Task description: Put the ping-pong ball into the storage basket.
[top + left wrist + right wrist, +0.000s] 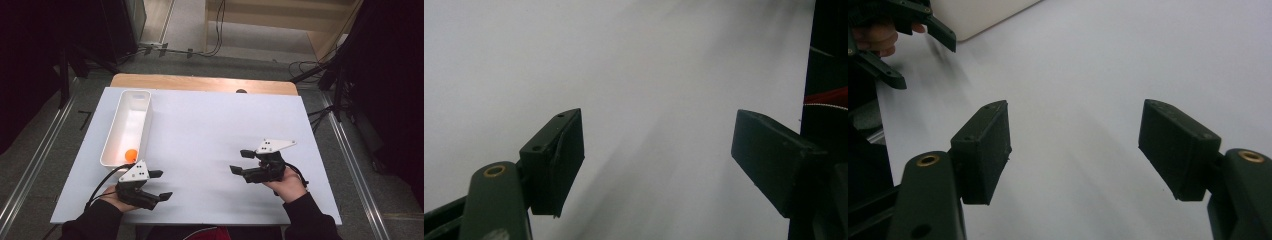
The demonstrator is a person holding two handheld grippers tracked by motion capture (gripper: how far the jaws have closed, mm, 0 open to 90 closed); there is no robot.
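Note:
An orange ball [131,155] lies at the near end of a long white bin [141,125] on the left of the white table [210,125]. My left gripper [162,185] is open just in front of the bin, near the table's front edge, its jaws pointing right. Its own view shows the left gripper [656,145] with nothing between the jaws, bare table beyond. My right gripper [239,161] is open at the right of the table, jaws pointing left. In its own view the right gripper [1075,135] is empty, with the bin's corner [983,15] far off.
The other hand and its gripper [923,25] appear at the top left of the right gripper view. A wooden strip [200,82] runs behind the table. Cables [215,45] and dark stands lie on the floor beyond. Something red [826,97] shows past the table edge.

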